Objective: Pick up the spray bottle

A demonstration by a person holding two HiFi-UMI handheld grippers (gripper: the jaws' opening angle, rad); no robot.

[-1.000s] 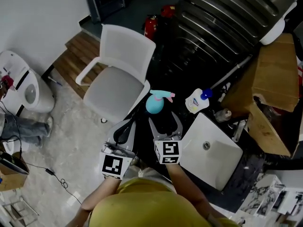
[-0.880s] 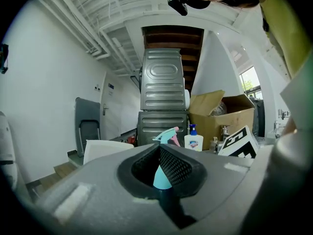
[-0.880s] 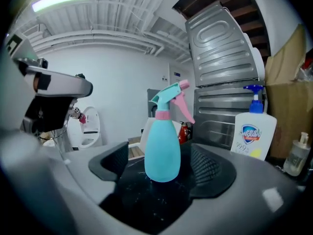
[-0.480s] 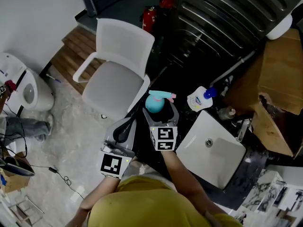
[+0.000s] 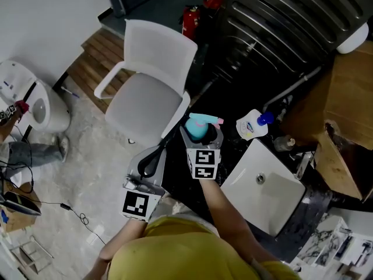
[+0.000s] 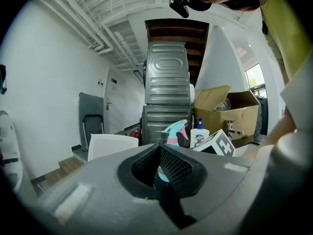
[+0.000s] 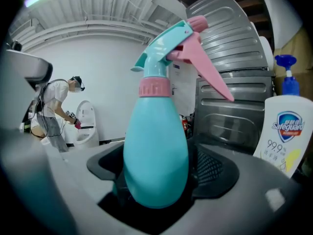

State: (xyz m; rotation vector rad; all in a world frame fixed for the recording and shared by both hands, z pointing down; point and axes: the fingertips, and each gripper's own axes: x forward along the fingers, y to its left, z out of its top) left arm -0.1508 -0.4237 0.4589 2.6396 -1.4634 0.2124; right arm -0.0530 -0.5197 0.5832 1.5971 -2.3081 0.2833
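Observation:
The spray bottle [image 5: 198,127] has a teal body and a pink trigger, and it stands upright on the dark counter. My right gripper [image 5: 201,134] reaches around it from the near side. In the right gripper view the bottle [image 7: 156,151] fills the space between the spread jaws of this gripper [image 7: 161,173]. The pads do not visibly press on it. My left gripper [image 5: 160,150] hovers at the counter's left edge, shut and empty. In the left gripper view its closed tips [image 6: 159,148] point toward the bottle [image 6: 172,131].
A white pump soap bottle [image 5: 252,126] stands just right of the spray bottle. A white sink basin [image 5: 274,206] lies near right. A white chair [image 5: 145,101] stands left of the counter, and a cardboard box [image 5: 344,115] is at the far right.
My right gripper has moved forward and down until the spray bottle stands between its jaws. The left gripper has stayed where it was.

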